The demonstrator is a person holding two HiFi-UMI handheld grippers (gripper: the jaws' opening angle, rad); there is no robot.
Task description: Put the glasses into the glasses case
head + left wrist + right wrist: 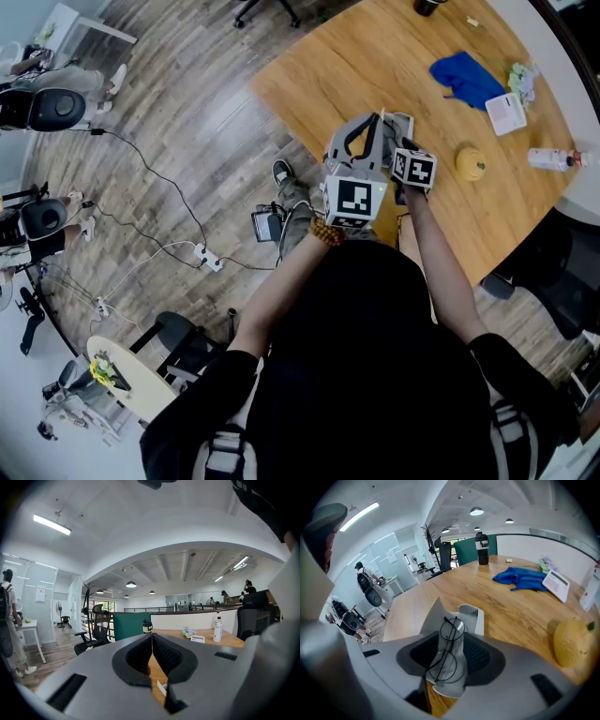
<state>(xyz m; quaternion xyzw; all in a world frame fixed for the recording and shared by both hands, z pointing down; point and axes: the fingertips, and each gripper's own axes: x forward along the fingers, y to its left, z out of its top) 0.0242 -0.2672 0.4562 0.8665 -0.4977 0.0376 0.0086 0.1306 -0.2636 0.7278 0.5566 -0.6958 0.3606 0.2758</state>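
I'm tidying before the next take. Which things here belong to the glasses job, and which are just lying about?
Job: glasses, case.
Lying about: blue cloth, yellow fruit, white card, dark bottle, white bottle.

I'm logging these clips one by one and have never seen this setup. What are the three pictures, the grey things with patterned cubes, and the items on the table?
There is no robot. A person holds a two-jaw gripper in each hand, and the patterned cubes are part of them. One picture looks down from the person's head. The other two come from cameras riding on each gripper, looking along its jaws. The left gripper is shut, with nothing seen in it. The right gripper stands open around round wire glasses lying on the open grey glasses case. The wooden table also holds a blue cloth, a yellow fruit, a white bottle and a small card.
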